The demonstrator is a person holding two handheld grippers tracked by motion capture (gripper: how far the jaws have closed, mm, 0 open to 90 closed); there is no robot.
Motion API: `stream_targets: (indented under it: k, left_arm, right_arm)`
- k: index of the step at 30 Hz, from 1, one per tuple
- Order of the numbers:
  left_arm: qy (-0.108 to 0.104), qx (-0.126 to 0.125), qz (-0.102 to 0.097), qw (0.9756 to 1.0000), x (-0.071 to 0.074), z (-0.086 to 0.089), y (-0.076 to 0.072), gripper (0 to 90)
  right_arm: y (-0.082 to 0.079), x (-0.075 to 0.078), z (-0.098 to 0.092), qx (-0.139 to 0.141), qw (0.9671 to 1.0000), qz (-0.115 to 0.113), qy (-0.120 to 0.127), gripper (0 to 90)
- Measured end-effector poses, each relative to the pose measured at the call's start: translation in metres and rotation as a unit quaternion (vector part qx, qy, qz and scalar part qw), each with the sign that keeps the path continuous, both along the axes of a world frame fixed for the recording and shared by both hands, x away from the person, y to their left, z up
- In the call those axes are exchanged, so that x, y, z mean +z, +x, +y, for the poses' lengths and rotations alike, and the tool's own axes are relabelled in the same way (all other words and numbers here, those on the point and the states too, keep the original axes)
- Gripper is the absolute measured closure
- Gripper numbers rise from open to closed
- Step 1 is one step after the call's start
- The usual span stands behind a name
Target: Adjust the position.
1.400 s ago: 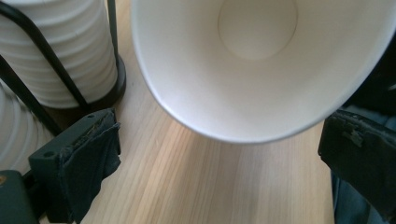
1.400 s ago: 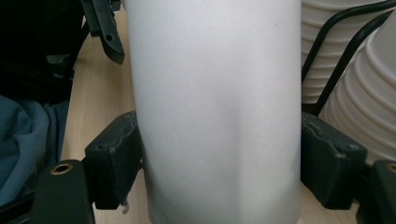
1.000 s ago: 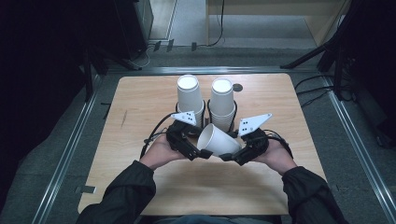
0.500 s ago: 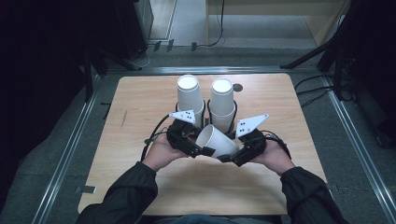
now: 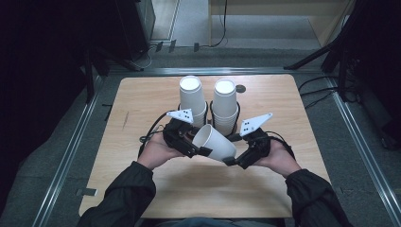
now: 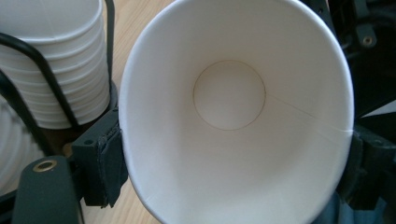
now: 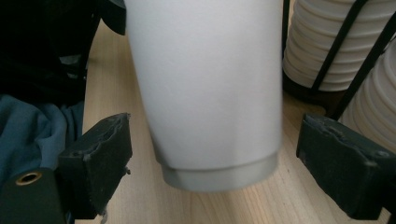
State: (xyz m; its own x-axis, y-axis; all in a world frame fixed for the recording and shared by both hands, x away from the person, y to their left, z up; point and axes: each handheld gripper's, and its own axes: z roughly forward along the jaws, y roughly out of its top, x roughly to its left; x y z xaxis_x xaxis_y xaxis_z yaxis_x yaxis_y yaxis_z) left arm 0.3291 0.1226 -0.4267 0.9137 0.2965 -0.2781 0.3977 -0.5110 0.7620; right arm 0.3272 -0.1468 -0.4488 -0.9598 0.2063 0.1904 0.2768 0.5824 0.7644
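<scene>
Two cup stacks (image 5: 208, 101) block the far side just behind the hands; the near table (image 5: 198, 189) lies open.

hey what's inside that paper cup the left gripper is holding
Nothing: the left gripper view looks straight into the paper cup, showing bare white walls and its round bottom. What lies under it on the table is hidden.

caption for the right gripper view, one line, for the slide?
Right gripper open, jaws either side of the base of a white paper cup above the wooden table, cup stacks behind.

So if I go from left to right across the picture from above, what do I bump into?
Left hand → left gripper → the tipped paper cup → right gripper → right hand.
</scene>
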Motion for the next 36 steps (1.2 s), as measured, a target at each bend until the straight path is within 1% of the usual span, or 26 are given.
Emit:
stream_targets:
  k: [1,2,3,4,6,8,9,10,13,14,15,18,19,21,22,23,25,26,27,29,33,35,36]
  left_arm:
    - [0.004,-0.002,-0.004,1.0000,0.000,0.001,0.000,14.0]
    - [0.012,-0.008,-0.005,0.9999,0.001,0.001,0.000,14.0]
    - [0.014,-0.009,-0.008,0.9998,0.001,0.001,-0.001,14.0]
    - [0.020,-0.011,-0.013,0.9997,0.001,0.001,-0.001,14.0]
    - [0.037,-0.014,-0.021,0.9990,0.001,0.002,-0.001,14.0]
    - [0.048,-0.017,-0.025,0.9984,0.000,0.001,-0.001,14.0]
    - [0.055,-0.018,-0.030,0.9979,0.000,0.001,-0.002,14.0]
    - [0.058,-0.022,-0.029,0.9976,-0.001,0.000,-0.001,14.0]
    - [0.075,-0.029,-0.040,0.9960,-0.002,-0.001,-0.002,13.9]
    - [0.088,-0.037,-0.047,0.9943,-0.002,-0.002,-0.001,13.9]
    - [0.090,-0.038,-0.047,0.9941,-0.002,-0.003,-0.002,13.9]
    - [0.106,-0.045,-0.055,0.9919,-0.003,-0.006,-0.003,13.8]
    - [0.112,-0.047,-0.059,0.9909,-0.003,-0.007,-0.003,13.8]
    - [0.120,-0.051,-0.063,0.9894,-0.003,-0.009,-0.003,13.8]
    - [0.121,-0.052,-0.062,0.9894,-0.004,-0.009,-0.003,13.8]
    - [0.116,-0.050,-0.055,0.9905,-0.004,-0.010,-0.002,13.8]
    - [0.119,-0.049,-0.055,0.9902,-0.004,-0.011,0.000,13.8]
    - [0.119,-0.051,-0.053,0.9902,-0.004,-0.013,0.001,13.8]
    - [0.119,-0.054,-0.055,0.9899,-0.005,-0.014,0.001,13.8]
    - [0.126,-0.060,-0.059,0.9885,-0.004,-0.016,0.000,13.8]
    - [0.143,-0.072,-0.062,0.9852,-0.006,-0.023,-0.001,13.8]
    - [0.149,-0.078,-0.068,0.9835,-0.007,-0.026,-0.001,13.8]
    - [0.151,-0.079,-0.069,0.9830,-0.007,-0.028,-0.001,13.8]
  right_arm:
    - [0.000,0.000,-0.001,-0.003,1.0000,0.000,-0.002,10.8]
    - [0.000,0.000,-0.001,-0.005,1.0000,-0.003,-0.002,10.9]
    - [0.001,0.000,-0.002,-0.007,1.0000,-0.001,-0.004,11.0]
    - [0.001,0.000,-0.002,-0.008,1.0000,-0.001,-0.004,11.0]
    - [0.001,-0.001,-0.002,-0.008,1.0000,0.000,-0.004,11.5]
    - [0.001,-0.001,-0.002,-0.008,1.0000,-0.002,-0.005,12.1]
    - [0.001,-0.001,-0.002,-0.007,1.0000,-0.002,-0.005,12.2]
    - [0.001,-0.001,-0.002,-0.007,1.0000,-0.001,-0.007,12.6]
    - [0.001,-0.002,-0.001,-0.007,0.9999,0.001,-0.009,13.7]
    - [0.001,-0.002,-0.001,-0.005,0.9999,0.002,-0.010,13.9]
    - [0.001,-0.002,-0.001,-0.005,0.9999,0.005,-0.014,13.9]
    - [0.001,-0.004,0.001,-0.001,0.9998,0.003,-0.020,13.9]
    - [0.000,-0.006,0.003,0.001,0.9997,-0.003,-0.024,13.9]
    - [0.000,-0.008,0.005,0.003,0.9994,-0.004,-0.034,13.9]
    - [-0.001,-0.009,0.006,0.005,0.9993,-0.003,-0.036,13.9]
    - [-0.001,-0.010,0.007,0.009,0.9992,-0.003,-0.038,13.9]
    - [-0.001,-0.012,0.010,0.014,0.9991,-0.003,-0.040,13.9]
    - [-0.002,-0.013,0.012,0.015,0.9990,-0.005,-0.042,13.9]
    - [-0.002,-0.013,0.013,0.017,0.9988,-0.008,-0.045,13.9]
    - [-0.002,-0.015,0.015,0.016,0.9985,-0.011,-0.052,13.8]
    - [-0.002,-0.017,0.017,0.015,0.9982,-0.018,-0.056,13.8]
    - [-0.002,-0.018,0.019,0.018,0.9979,-0.017,-0.059,13.8]
    - [-0.002,-0.020,0.020,0.019,0.9976,-0.022,-0.062,13.7]
